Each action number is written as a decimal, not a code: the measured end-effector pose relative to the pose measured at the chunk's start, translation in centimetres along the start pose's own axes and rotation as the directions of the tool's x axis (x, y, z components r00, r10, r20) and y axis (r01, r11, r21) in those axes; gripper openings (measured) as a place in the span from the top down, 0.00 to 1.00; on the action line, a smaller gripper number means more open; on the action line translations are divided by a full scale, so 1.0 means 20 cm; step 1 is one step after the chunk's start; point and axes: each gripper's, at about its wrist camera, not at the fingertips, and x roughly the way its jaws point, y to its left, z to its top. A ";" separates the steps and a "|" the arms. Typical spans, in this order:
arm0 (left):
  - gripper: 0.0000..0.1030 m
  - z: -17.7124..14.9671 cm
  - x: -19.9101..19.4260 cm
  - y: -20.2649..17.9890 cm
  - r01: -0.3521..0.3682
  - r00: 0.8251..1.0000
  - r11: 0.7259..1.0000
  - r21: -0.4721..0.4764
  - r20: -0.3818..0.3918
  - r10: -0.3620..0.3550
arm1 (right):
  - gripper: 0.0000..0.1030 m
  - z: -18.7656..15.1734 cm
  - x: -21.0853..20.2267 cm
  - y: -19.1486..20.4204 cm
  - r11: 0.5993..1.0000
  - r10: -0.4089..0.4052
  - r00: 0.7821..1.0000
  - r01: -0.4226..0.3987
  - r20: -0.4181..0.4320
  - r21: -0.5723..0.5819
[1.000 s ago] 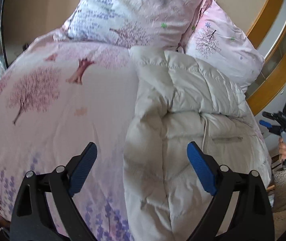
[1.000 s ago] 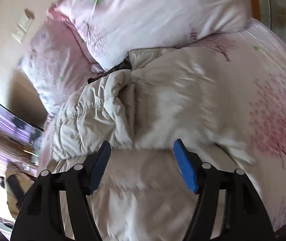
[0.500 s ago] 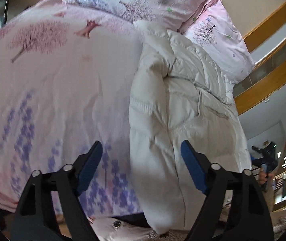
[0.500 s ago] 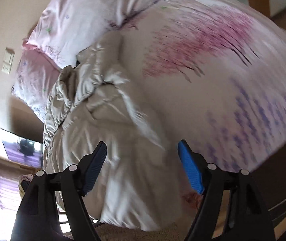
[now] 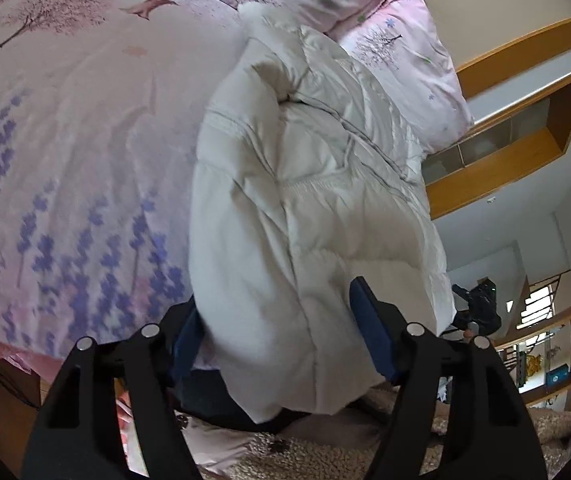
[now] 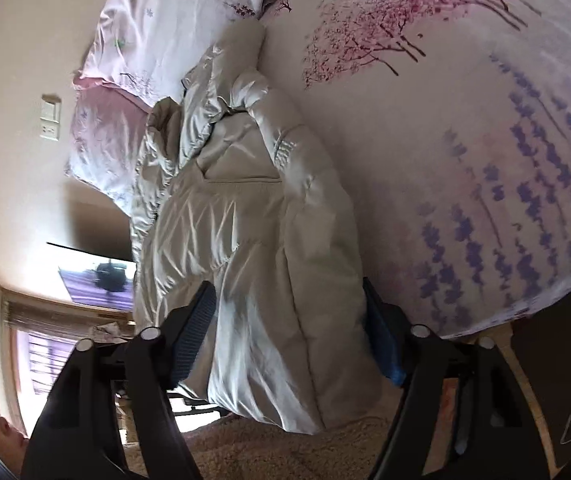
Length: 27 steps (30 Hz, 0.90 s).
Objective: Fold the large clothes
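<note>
A white puffer jacket point(image 5: 305, 184) lies lengthwise on the bed, its bottom hem hanging over the foot edge. In the left wrist view my left gripper point(image 5: 277, 300) straddles the hem's left corner. Its jaws are closing, and the padding bulges over the left pad and reaches the right one. In the right wrist view the jacket point(image 6: 253, 216) shows its other corner. My right gripper point(image 6: 287, 292) straddles that corner with its jaws closing too. The fabric covers part of the right pad and lies beside the left one. Neither pair visibly squeezes the padding.
The jacket rests on a pink floral duvet point(image 5: 65, 140), with pillows point(image 5: 401, 60) at the head of the bed. A shaggy beige rug point(image 6: 285, 452) lies below the bed edge. A wooden wall shelf point(image 5: 505, 152) is to the right. A dark screen point(image 6: 97, 280) hangs on the left wall.
Both grippers came down from above the bed to its foot edge and slid around the jacket's hanging hem. Both pairs of jaws stand narrower than before.
</note>
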 end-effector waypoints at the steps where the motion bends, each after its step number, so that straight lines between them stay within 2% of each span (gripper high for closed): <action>1: 0.35 -0.01 0.00 0.00 0.015 1.000 1.000 -0.011 -0.008 -0.015 | 0.39 -0.01 0.00 -0.02 1.000 0.017 1.000 -0.017 -0.005 0.003; 6: 0.38 -0.04 0.02 -0.01 0.061 0.997 0.997 -0.038 -0.040 -0.062 | 0.43 -0.05 0.01 -0.02 0.996 0.086 0.996 -0.086 -0.014 -0.003; 13: 0.39 -0.06 0.04 -0.02 0.079 0.995 0.996 -0.052 -0.053 -0.082 | 0.43 -0.08 0.04 0.00 0.992 0.126 0.992 -0.126 -0.030 -0.010; 14: 0.44 -0.06 0.04 -0.02 0.068 0.996 0.996 -0.049 -0.052 -0.071 | 0.46 -0.09 0.05 0.00 0.992 0.124 0.992 -0.125 -0.037 -0.011; 16: 0.63 -0.07 0.06 -0.03 0.023 0.998 0.999 -0.044 -0.062 -0.026 | 0.67 -0.10 0.06 0.01 0.995 0.097 0.995 -0.098 -0.035 -0.014; 19: 0.76 -0.07 0.06 -0.06 0.005 0.999 1.000 -0.027 -0.049 -0.007 | 0.80 -0.12 0.06 0.04 0.995 0.089 0.996 -0.090 -0.012 -0.035; 22: 0.80 -0.05 0.03 -0.12 -0.020 1.000 1.000 0.018 -0.022 0.020 | 0.85 -0.12 0.03 0.09 0.995 0.084 0.996 -0.083 0.020 -0.060; 27: 0.84 0.02 -0.04 -0.21 -0.027 0.998 0.996 0.079 0.060 0.023 | 0.88 -0.10 -0.03 0.22 0.988 0.108 0.989 -0.095 0.102 -0.122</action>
